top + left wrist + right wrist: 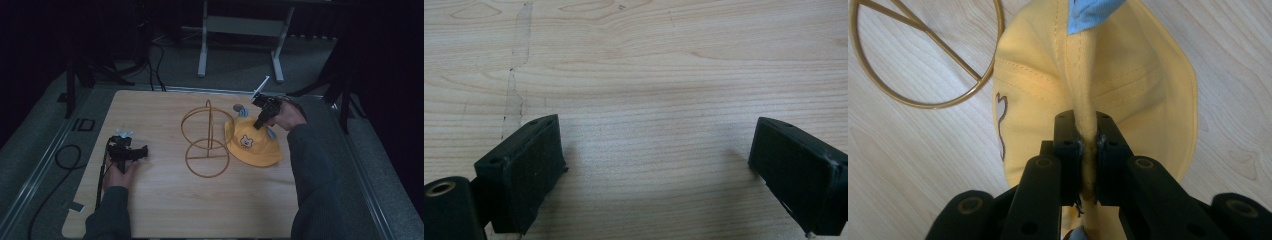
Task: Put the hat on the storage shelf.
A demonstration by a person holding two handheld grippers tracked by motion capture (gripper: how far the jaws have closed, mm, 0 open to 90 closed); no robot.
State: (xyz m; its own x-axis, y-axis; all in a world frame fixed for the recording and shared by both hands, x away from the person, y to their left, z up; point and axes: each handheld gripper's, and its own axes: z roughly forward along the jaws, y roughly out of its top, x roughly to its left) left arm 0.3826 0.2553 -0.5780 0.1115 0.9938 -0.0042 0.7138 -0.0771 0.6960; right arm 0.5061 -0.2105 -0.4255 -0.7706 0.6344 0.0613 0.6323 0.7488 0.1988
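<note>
Your left tongs point(142, 151) rest low at the left of the worktop point(150, 210), jaws standing wide apart with nothing between them. Your right tongs point(259, 124) angle down from your raised right hand point(287, 116), jaws pinched tight on a fold of yellow fabric.

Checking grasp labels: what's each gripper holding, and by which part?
Right gripper: shut on the yellow hat, jaws pinching a raised fold of its fabric at the crown. Left gripper: jaws open over bare table, holding nothing.
</note>
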